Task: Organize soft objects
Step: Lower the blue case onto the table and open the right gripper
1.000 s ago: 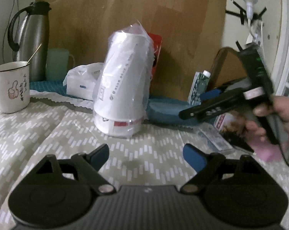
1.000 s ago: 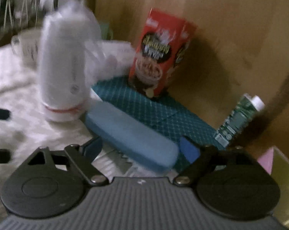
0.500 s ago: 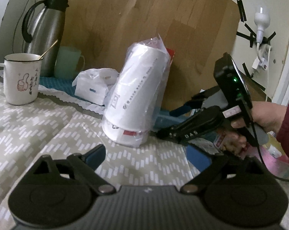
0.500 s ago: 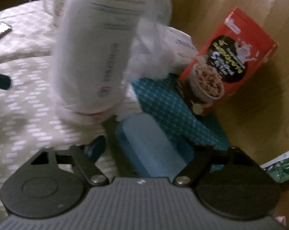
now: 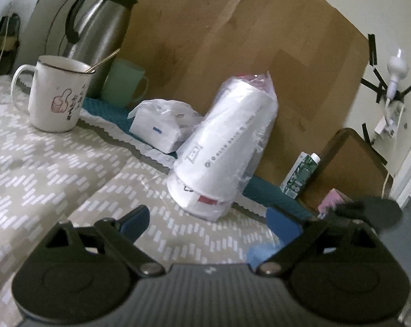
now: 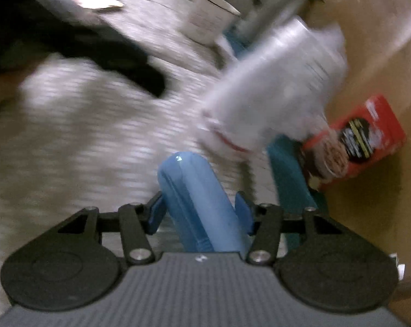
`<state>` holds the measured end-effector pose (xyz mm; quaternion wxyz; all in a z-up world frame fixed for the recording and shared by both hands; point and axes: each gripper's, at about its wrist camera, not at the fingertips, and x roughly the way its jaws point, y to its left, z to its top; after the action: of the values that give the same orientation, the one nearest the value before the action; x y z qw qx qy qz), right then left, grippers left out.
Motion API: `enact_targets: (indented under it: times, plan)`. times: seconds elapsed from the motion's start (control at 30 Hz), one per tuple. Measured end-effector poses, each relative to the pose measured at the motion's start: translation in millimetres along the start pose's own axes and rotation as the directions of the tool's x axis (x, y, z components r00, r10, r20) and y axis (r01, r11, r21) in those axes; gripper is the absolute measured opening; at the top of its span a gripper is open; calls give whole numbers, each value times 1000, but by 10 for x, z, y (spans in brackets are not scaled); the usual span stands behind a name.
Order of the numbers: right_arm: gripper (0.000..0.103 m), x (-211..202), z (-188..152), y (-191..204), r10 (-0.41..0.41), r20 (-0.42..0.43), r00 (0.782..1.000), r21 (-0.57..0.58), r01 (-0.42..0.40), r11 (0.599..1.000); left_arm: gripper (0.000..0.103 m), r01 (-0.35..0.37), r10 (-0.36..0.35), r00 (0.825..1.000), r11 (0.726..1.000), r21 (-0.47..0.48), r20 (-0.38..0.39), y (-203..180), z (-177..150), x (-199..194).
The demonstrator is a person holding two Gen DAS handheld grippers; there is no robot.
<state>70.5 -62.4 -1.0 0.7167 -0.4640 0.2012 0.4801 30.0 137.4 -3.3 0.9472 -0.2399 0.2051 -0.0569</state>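
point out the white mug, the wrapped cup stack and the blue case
white mug (image 5: 55, 100), left wrist view, on its printed side
wrapped cup stack (image 5: 224, 150), left wrist view, mid wall
blue case (image 6: 197, 190), right wrist view, top surface between the fingers

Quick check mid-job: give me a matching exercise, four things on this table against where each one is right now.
Things
1. white mug
2. green cup
3. blue case
4. red box

Places
A. behind the bagged paper cups, by the wooden board
B. between the right hand-held gripper fingers
C. beside the metal flask
D. on the patterned cloth, spoon inside

Pairs: 1-D, 2-C, 3-B, 4-A.

The right hand-held gripper's jaws have just been closing, with the blue case between them.
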Motion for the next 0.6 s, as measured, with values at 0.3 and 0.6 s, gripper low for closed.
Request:
enact_targets:
  times: [0.3,0.6]
  plan:
    - [60,-337,63,571,41,131,990,111,-56,992,96,-14,14,1000,1000,10,-3,-14,-7,-2]
    - [85,-900,-563,597,-209,223,952,564,49,824,96,1,0,999,1000,12,-51,-26,-5,24]
